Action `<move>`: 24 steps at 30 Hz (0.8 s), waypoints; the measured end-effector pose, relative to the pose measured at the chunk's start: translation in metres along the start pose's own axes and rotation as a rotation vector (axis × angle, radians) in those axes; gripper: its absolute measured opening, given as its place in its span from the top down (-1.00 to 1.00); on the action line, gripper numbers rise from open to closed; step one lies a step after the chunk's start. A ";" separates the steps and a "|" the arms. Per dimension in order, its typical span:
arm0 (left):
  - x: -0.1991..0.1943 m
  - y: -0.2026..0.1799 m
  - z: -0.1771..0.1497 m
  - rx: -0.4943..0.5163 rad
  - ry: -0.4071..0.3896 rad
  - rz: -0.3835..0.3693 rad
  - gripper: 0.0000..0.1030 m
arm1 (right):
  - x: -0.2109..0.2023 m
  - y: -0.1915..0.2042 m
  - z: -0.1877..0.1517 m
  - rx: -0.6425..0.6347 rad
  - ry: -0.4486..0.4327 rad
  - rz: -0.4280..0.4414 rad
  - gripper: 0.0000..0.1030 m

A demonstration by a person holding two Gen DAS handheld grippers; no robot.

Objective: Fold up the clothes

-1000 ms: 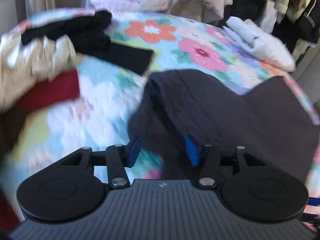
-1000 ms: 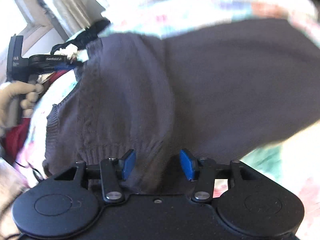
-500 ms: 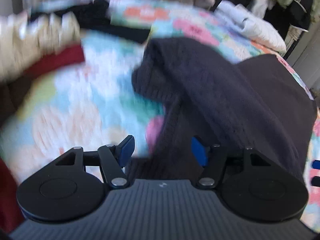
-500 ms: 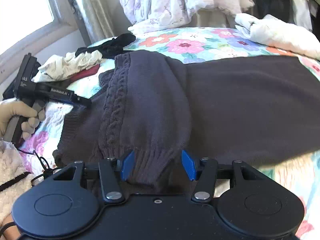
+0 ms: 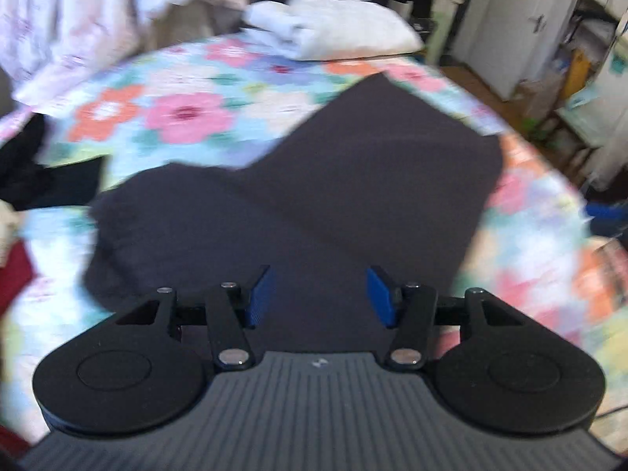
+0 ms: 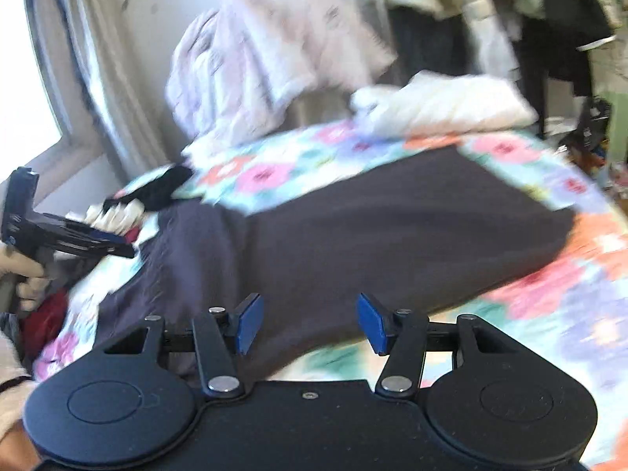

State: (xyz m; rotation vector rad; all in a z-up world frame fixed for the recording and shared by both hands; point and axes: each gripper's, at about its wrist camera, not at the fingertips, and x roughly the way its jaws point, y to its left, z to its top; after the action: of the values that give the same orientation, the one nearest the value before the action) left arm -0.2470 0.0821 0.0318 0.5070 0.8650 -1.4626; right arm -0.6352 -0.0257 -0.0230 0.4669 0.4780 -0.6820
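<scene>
The dark sweater [image 5: 314,204] lay spread on the bed's floral cover [image 5: 188,117], and everything else is placed from it. In the left wrist view the left tool [image 5: 318,294] hung above the sweater's near part with its blue pads [image 5: 260,294] apart and nothing pressed between them; its jaws had just been closing a little, yet they stood released, with only knit showing below the gap. This view alone showed the sweater's far corner running toward the bed's edge, and beyond that corner a white cabinet [image 5: 510,31] and a cluttered floor. Past the sweater's far side lay a white folded pile [image 5: 341,31]; to its left sat a black garment [image 5: 35,180] and a scrap of red cloth [image 5: 13,274].

The right wrist view showed what the other could not: the left tool [image 6: 117,245] from outside, held by a gloved hand [image 6: 23,274] off the sweater's left end, its tips over the cover near a pale crumpled cloth [image 6: 117,212]. The right tool [image 6: 310,324] hovered at the sweater's near edge, pads spread, gripping nothing. Behind the sweater, a pink-white bundle [image 6: 267,62] was heaped at the head of the bed, with a curtain [image 6: 102,78] and a bright window [image 6: 23,90] to its left, and hanging clothes [image 6: 569,19] to the right. Both views were blurred, so the knit's folds could not be made out.
</scene>
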 end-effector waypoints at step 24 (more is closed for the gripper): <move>0.243 -0.257 0.034 0.159 -0.070 -0.017 -0.02 | 0.088 -0.266 0.061 0.387 0.158 -0.042 -0.16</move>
State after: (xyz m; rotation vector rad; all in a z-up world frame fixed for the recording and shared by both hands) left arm -0.5160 -0.1208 -0.0798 0.5640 0.7024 -1.5633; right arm -0.7422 -0.2835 -0.0891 0.8822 0.5072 -0.7854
